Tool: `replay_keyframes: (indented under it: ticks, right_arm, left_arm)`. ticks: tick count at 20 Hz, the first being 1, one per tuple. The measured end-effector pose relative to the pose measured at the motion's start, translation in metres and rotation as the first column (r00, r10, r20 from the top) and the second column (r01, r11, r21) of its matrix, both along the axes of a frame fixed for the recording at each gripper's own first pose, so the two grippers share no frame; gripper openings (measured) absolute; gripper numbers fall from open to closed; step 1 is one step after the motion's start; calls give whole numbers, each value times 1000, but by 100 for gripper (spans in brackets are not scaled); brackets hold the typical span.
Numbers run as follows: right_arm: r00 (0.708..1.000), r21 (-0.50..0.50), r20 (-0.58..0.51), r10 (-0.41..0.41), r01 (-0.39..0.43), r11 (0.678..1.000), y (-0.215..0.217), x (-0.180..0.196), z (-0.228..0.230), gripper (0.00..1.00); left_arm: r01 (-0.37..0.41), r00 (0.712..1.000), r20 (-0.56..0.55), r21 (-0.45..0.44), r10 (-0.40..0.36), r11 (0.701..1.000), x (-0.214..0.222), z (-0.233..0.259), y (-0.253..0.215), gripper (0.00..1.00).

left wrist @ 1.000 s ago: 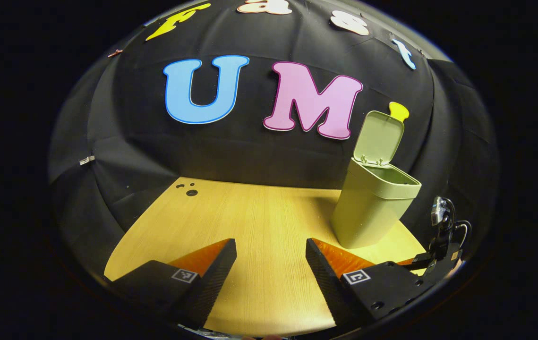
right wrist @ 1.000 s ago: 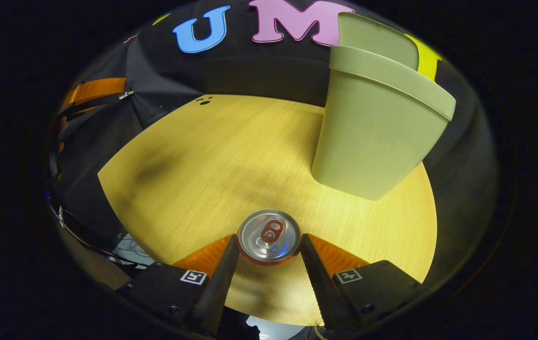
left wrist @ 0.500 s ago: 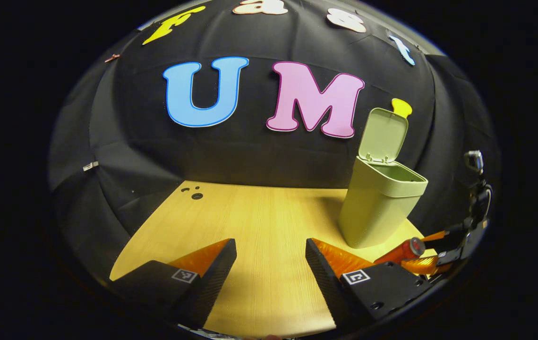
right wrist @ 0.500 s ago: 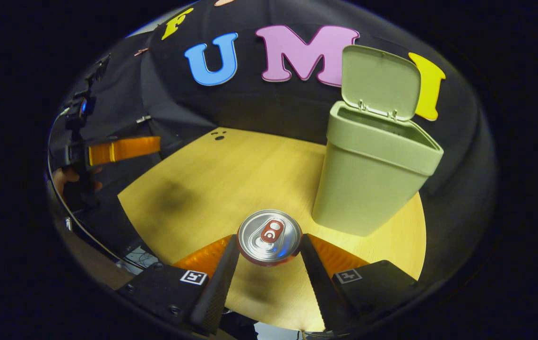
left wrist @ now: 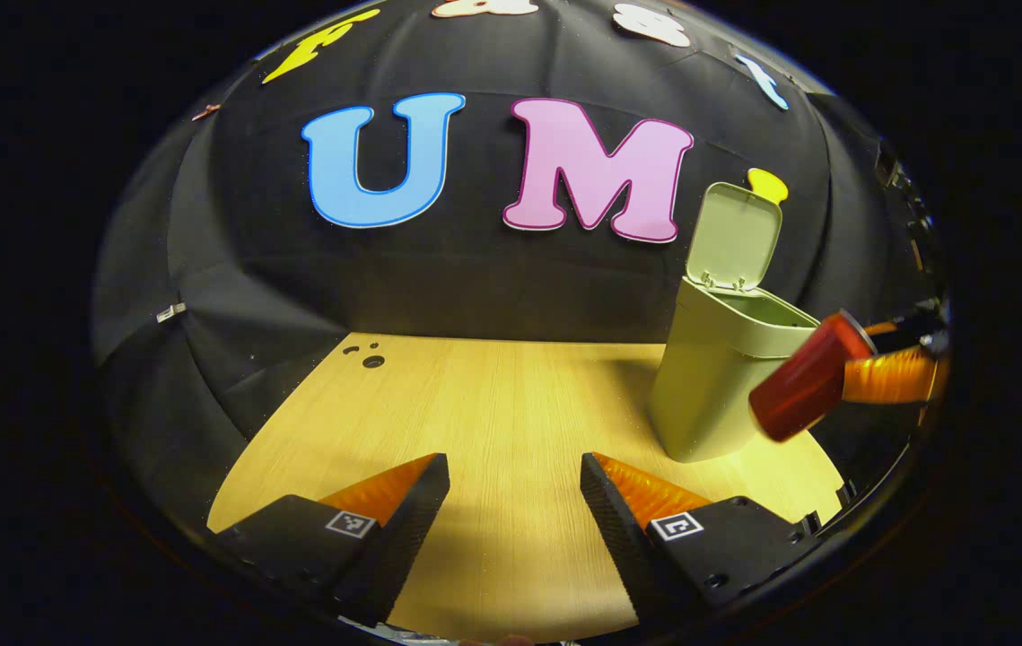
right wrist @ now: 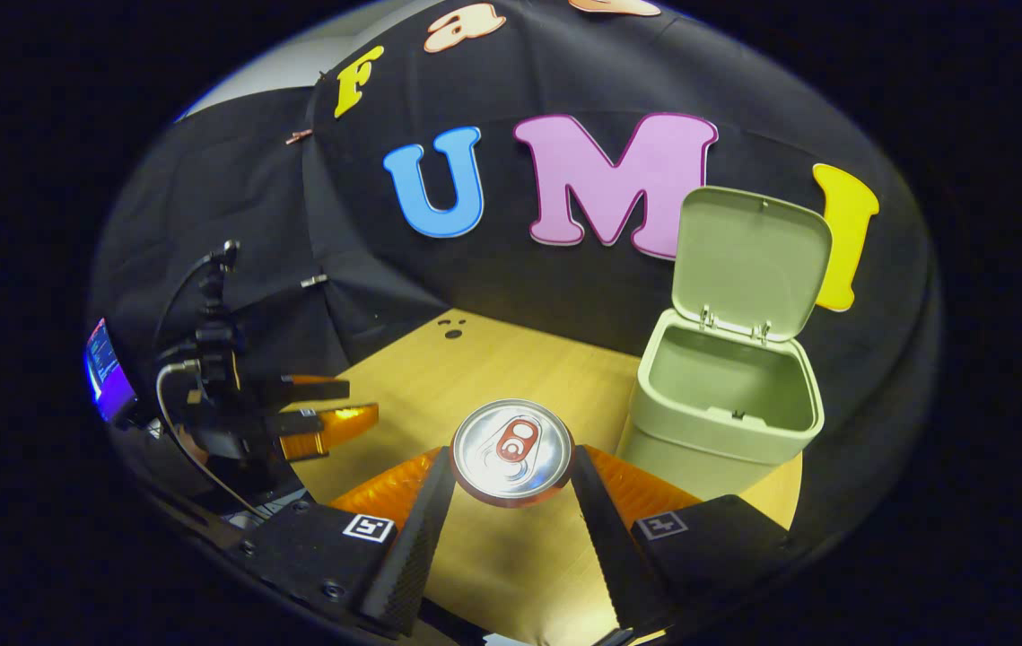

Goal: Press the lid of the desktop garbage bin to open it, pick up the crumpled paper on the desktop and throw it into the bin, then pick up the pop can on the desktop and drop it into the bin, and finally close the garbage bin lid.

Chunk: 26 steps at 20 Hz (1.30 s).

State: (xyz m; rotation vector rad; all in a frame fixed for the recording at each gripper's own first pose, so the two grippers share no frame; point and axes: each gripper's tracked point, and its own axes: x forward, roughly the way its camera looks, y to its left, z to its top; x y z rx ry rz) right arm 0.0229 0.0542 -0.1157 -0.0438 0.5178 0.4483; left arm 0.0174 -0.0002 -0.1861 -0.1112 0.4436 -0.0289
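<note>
The pale green bin [right wrist: 726,408] stands on the wooden table [right wrist: 439,377] with its lid [right wrist: 748,260] swung up and the inside in shadow. My right gripper [right wrist: 511,471] is shut on the red pop can [right wrist: 512,451], whose silver top faces the camera, lifted off the table to the left of the bin's mouth. In the left gripper view the can [left wrist: 807,377] hangs tilted in the air just right of the bin [left wrist: 726,368]. My left gripper [left wrist: 515,489] is open over the table with nothing between its fingers. I cannot see the crumpled paper.
The left gripper [right wrist: 313,417] and the hand behind it sit at the table's left edge in the right gripper view. A lit screen [right wrist: 107,368] glows at far left. Small holes [left wrist: 367,357] mark the table's far corner.
My right gripper has lifted the can well off the table, up toward the bin's rim height. The open bin mouth now shows from above. The left gripper has barely moved.
</note>
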Motion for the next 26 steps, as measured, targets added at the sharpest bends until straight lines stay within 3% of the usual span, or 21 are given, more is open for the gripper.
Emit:
replay_keyframes:
  ticks: [9, 15, 21, 22, 23, 26]
  right_arm:
    - [987, 53, 123, -100, 94, 994, -57, 63, 58, 82]
    - [954, 74, 227, -195, 183, 980, -103, 104, 81, 82]
    - [919, 95, 275, -283, 267, 959, -139, 136, 79, 82]
    - [909, 99, 285, -303, 287, 953, -145, 144, 78, 86]
    - [899, 100, 297, -322, 306, 947, -152, 151, 77, 82]
    - [882, 89, 301, -363, 353, 931, -164, 166, 68, 82]
  left_arm:
    - [-61, 998, -1, -4, 61, 998, 2, -2, -7, 95]
    - [-83, 997, 11, -11, 83, 997, 0, 3, -11, 96]
    - [-70, 997, 19, -20, 70, 997, 1, 0, -18, 95]
    - [-68, 998, 18, -24, 68, 997, 2, -1, -18, 95]
    - [-66, 998, 18, -30, 67, 997, 1, -3, -17, 95]
    - [-70, 997, 6, -57, 71, 996, 5, -5, -16, 95]
